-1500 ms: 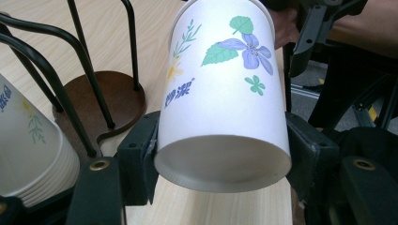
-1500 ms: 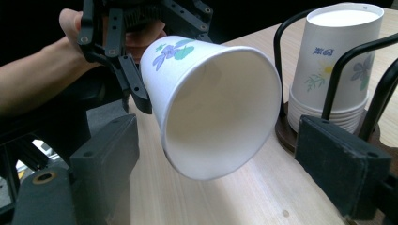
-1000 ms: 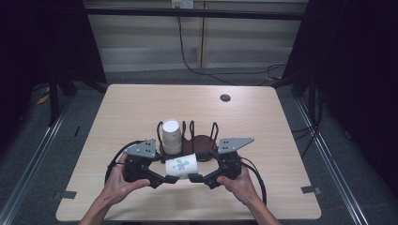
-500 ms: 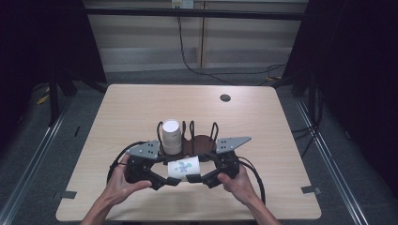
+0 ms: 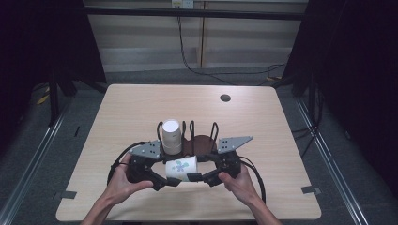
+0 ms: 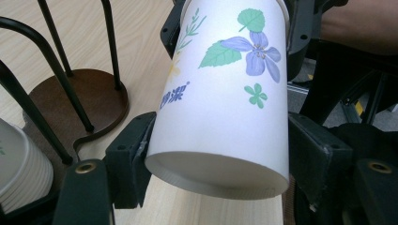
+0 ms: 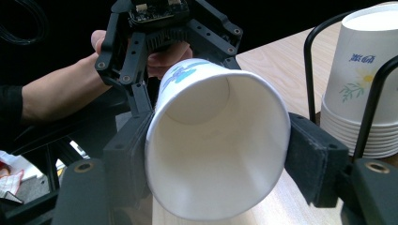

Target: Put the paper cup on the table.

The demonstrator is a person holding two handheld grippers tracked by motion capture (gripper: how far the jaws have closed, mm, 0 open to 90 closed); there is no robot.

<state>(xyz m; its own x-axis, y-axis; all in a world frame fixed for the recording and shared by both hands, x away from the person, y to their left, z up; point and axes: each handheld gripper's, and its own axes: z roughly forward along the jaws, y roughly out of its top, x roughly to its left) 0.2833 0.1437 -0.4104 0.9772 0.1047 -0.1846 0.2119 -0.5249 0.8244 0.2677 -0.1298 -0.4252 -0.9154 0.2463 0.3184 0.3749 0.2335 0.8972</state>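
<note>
One loose paper cup with flower print, lying on its side between two grippers, above the near part of the table, just in front of the rack. One stack of paper cups standing upright in the left bay of one black wire cup rack with brown base; exact number in stack not countable, roughly ten rims seen in the right gripper view. One small dark round spot far on the table, well apart from everything. Two hands, two grippers.

Left gripper: jaws just opened partway, flanking the cup's base end. In the left gripper view, left pad right at the cup wall, right pad just beside it; firm press not visible, so loosened rather than pinching. Left hand wrapped round the gripper body.

Right gripper: jaws just closed in, pinching the cup at its mouth end. In the right gripper view, both pads hard against the rim sides, open mouth facing the camera, rim squeezed slightly oval. Right hand holding the gripper body.

Cup held clear of the tabletop, axis roughly level, base toward left gripper, mouth toward right gripper. Rack's middle and right bays just behind the right gripper's grey plate.
</note>
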